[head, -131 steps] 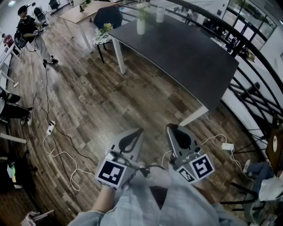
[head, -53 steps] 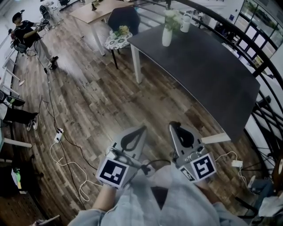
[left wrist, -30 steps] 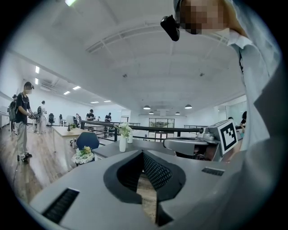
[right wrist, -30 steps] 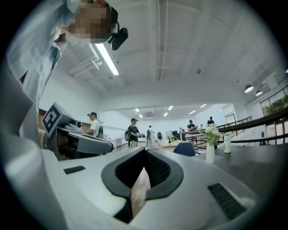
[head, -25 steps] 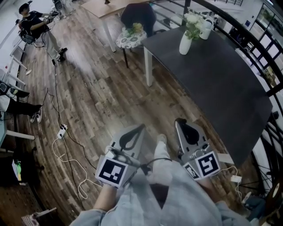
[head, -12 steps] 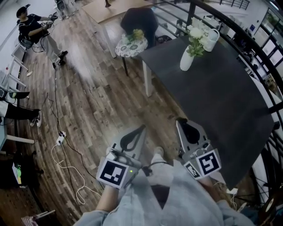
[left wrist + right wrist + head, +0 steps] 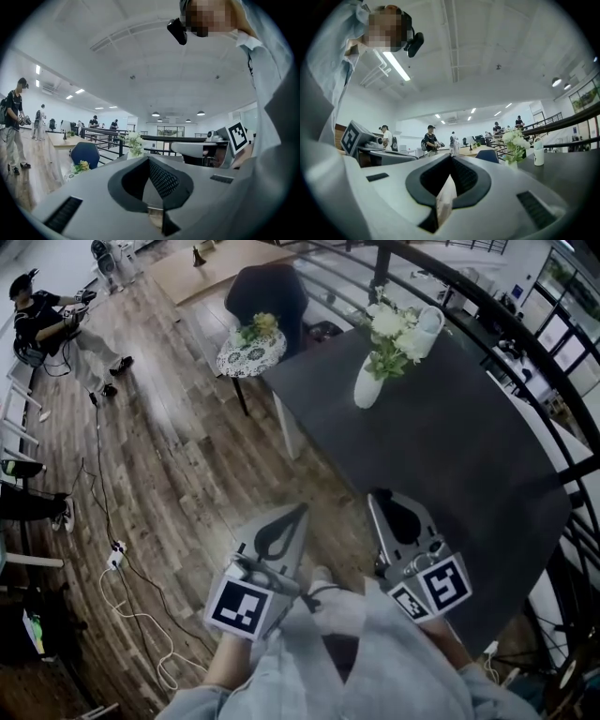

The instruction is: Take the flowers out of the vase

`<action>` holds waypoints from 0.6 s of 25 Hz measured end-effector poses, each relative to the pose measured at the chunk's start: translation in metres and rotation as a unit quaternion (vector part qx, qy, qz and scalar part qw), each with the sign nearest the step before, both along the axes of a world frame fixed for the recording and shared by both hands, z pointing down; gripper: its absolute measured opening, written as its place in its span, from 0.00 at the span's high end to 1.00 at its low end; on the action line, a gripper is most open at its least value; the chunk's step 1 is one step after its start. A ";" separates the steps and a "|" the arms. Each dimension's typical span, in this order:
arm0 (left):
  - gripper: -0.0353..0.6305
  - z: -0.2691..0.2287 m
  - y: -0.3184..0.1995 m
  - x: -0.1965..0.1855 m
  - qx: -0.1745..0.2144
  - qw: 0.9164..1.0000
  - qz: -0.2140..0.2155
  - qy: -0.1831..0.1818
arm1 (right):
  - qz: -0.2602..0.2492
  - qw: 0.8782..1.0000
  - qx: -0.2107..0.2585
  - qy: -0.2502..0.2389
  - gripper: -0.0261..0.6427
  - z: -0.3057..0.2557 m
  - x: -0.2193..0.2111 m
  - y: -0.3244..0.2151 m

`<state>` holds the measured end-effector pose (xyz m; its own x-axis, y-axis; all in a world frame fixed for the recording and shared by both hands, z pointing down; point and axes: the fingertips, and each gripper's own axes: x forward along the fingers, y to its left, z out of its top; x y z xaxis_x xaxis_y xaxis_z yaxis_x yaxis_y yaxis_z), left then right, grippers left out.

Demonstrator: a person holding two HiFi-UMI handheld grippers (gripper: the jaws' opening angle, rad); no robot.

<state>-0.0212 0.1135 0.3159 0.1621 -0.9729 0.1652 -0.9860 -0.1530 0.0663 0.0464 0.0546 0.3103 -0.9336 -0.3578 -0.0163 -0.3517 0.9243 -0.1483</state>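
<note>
White flowers point(image 7: 392, 326) upright in vase point(image 7: 367, 387)

No readable words, numbers or brand names anywhere, only coded patterns, black-and-white square marker point(image 7: 239, 607) on left gripper point(image 7: 296, 510), off the table point(image 7: 469, 465), second square marker point(image 7: 441, 585) on right gripper point(image 7: 377, 497), over table's near edge

The right gripper point(image 7: 450, 163) has its jaws pressed together (pad to pad). At two o'clock from it, flowers point(image 7: 514, 141) stand in a vase point(image 7: 511, 163) on a dark table point(image 7: 572, 176).
</note>
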 end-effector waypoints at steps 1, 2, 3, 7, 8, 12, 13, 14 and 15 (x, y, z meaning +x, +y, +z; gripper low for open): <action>0.95 0.002 -0.004 0.003 -0.002 1.000 0.002 -0.002 | 0.004 1.000 -0.002 -0.001 0.96 0.001 0.002 -0.005; 0.95 0.004 -0.007 0.006 -0.004 1.000 0.005 -0.004 | 0.007 1.000 -0.002 -0.002 0.96 0.001 0.005 -0.009; 0.95 0.005 -0.010 0.009 -0.006 1.000 0.006 -0.004 | 0.011 1.000 -0.002 -0.003 0.96 0.002 0.009 -0.011; 0.95 0.003 -0.018 0.015 -0.008 1.000 0.014 0.003 | 0.031 0.999 -0.012 -0.008 0.96 0.004 0.022 -0.023; 0.95 0.002 -0.021 0.016 -0.009 1.000 0.018 0.002 | 0.038 0.999 -0.016 -0.010 0.96 0.006 0.025 -0.027; 0.95 0.002 -0.037 0.018 -0.003 0.999 0.033 -0.003 | 0.056 0.998 -0.018 -0.010 0.96 0.011 0.032 -0.041; 0.95 0.003 -0.042 0.018 -0.001 0.999 0.037 -0.002 | 0.059 0.998 -0.016 -0.007 0.96 0.013 0.033 -0.045; 0.95 0.004 -0.047 0.019 0.000 0.999 0.042 -0.001 | 0.062 0.998 -0.012 -0.005 0.96 0.015 0.033 -0.048; 0.95 0.005 -0.053 0.018 0.001 0.999 0.048 -0.002 | 0.067 0.998 -0.009 -0.004 0.96 0.015 0.033 -0.051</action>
<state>-0.0031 0.0608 0.3208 0.2542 -0.9530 0.1648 -0.9670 -0.2471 0.0624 0.0792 0.0038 0.3256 -0.8777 -0.4790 -0.0155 -0.4701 0.8667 -0.1671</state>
